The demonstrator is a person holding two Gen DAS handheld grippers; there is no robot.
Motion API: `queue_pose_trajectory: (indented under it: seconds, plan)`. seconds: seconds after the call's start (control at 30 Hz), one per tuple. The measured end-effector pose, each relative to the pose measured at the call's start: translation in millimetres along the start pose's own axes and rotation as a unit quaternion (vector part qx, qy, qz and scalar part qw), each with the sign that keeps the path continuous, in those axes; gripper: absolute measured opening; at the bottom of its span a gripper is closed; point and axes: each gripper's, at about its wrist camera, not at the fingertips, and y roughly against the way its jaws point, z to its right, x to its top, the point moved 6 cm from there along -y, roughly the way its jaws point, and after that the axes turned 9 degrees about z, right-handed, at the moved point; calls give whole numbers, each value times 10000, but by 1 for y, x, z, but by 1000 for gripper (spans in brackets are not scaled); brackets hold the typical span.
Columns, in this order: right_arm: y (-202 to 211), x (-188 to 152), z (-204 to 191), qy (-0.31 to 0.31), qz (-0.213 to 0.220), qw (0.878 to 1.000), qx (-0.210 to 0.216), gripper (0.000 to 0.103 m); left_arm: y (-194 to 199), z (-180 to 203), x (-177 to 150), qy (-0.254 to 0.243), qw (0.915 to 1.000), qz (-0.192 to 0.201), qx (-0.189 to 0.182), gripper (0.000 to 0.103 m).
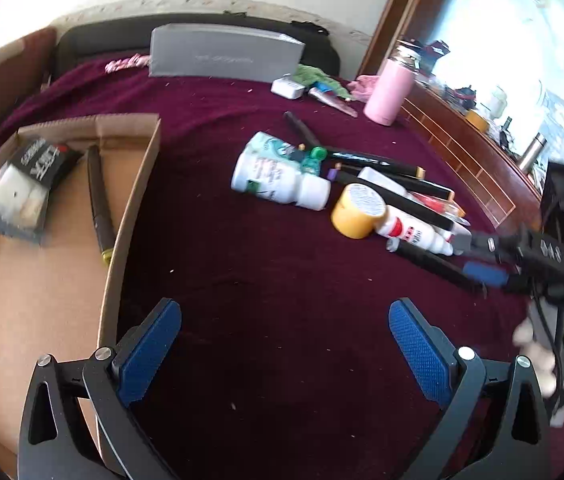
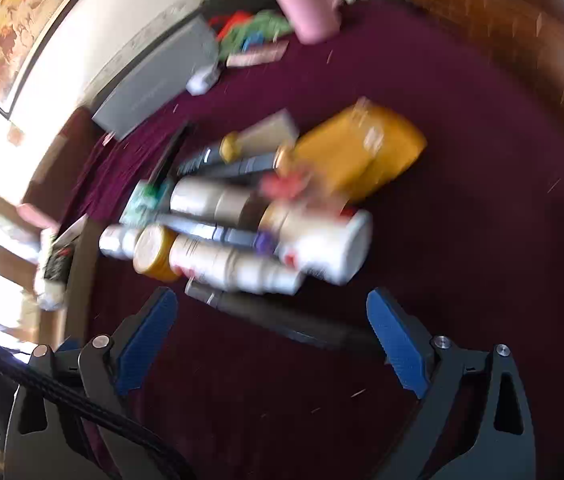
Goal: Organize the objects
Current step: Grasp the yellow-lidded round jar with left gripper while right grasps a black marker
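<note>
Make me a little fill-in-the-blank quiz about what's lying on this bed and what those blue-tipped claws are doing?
1. The cardboard box already holds a black-and-white packet and a dark ____.
2. The tall bottle standing near the headboard is ____ in colour.
3. The left gripper has its jaws ____, with nothing between them.
4. The cloth under the pile is dark ____.

Missing words: pen; pink; open; purple

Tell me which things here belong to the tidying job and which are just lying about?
Job:
- cardboard box, already holding a black packet and a marker
- pile on the cloth: white bottle, yellow-capped bottle, black markers
- left claw and right claw, both open and empty

Probably lying about:
- grey box
- pink flask
- green wrapper
</note>
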Motion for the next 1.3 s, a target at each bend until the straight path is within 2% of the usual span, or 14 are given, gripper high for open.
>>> queue_pose_trajectory:
  seconds: [0.07, 0.13, 0.17, 0.3, 0.37, 0.4, 0.47, 0.57, 0.7, 0.87, 1.07, 1.17, 1.23, 1.3]
  plan:
    - [0, -11, -13, 178, -136, 9995, 223, 96, -1, -6, 0, 123, 9999, -24, -11, 101]
    - [-4, -23, -31, 200, -541, 9945, 869, 92, 0, -9, 1, 189, 9998, -23, -32, 101]
    - [-3, -25, -36, 273, -543, 9945, 850, 91, -1, -9, 1, 196, 9998, -23, -58, 101]
    - [-6, -28, -49, 1424, -203, 9888, -407, 81, -1, -9, 2, 216, 9997, -30, -71, 101]
    - [-13, -36, -55, 1781, -301, 9810, -709, 61, 0, -9, 3, 204, 9998, -12, -70, 101]
    - [-15, -40, -56, 1911, -315, 9780, -776, 58, 1, -8, 5, 187, 9998, 8, -73, 101]
    - [-15, -46, -59, 2207, -207, 9692, -1068, 26, 1, -5, 10, 70, 9999, 65, -63, 101]
    - [-9, -55, -63, 2531, -132, 9580, -1342, 13, -1, 3, 18, -173, 9998, 123, -56, 101]
    - [2, -60, -50, 2469, -19, 9575, -1490, 12, -8, 25, 35, -834, 9957, 372, -129, 101]
    - [5, -54, -37, 1840, 99, 9787, -905, 12, -42, 56, 47, -1801, 9830, 356, -79, 101]
    - [3, -53, -37, 1645, 157, 9844, -605, 12, -71, 76, 49, -2299, 9729, 220, -93, 98]
    - [1, -53, -38, 1644, 193, 9846, -563, 12, -86, 83, 48, -2511, 9679, 72, -58, 80]
    - [4, -54, -36, 1592, 208, 9857, -502, 12, -96, 85, 46, -2534, 9671, -166, -173, 45]
    - [5, -54, -34, 1524, 212, 9871, -445, 12, -96, 89, 46, -2621, 9648, -135, -190, 35]
